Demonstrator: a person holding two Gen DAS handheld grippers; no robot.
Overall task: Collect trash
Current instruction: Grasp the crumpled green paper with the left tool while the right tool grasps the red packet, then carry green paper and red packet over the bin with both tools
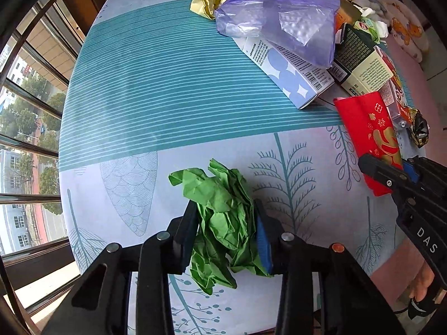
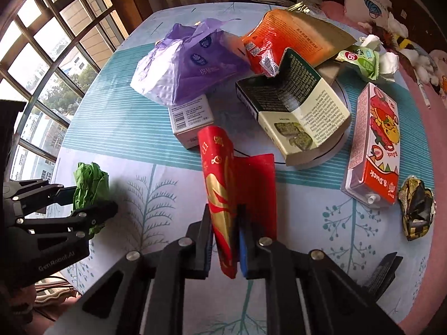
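My left gripper [image 1: 226, 223] is shut on a crumpled green paper ball [image 1: 220, 212], held over the near part of the table; it also shows in the right wrist view [image 2: 89, 192] at the left. My right gripper [image 2: 225, 223] is shut on a folded red envelope with gold print [image 2: 223, 184]; the envelope also shows in the left wrist view [image 1: 366, 131] at the right, with the right gripper [image 1: 371, 167] on its near end.
A pile of trash lies on the blue patterned tablecloth [image 1: 167, 83]: purple plastic bag [image 2: 187, 67], orange pouch [image 2: 282, 39], white-blue box [image 1: 290, 75], dark green carton [image 2: 296, 106], strawberry drink carton [image 2: 374, 145], gold-black foil wrapper [image 2: 416, 209], yellow crumpled paper [image 1: 212, 0]. Windows stand at the left.
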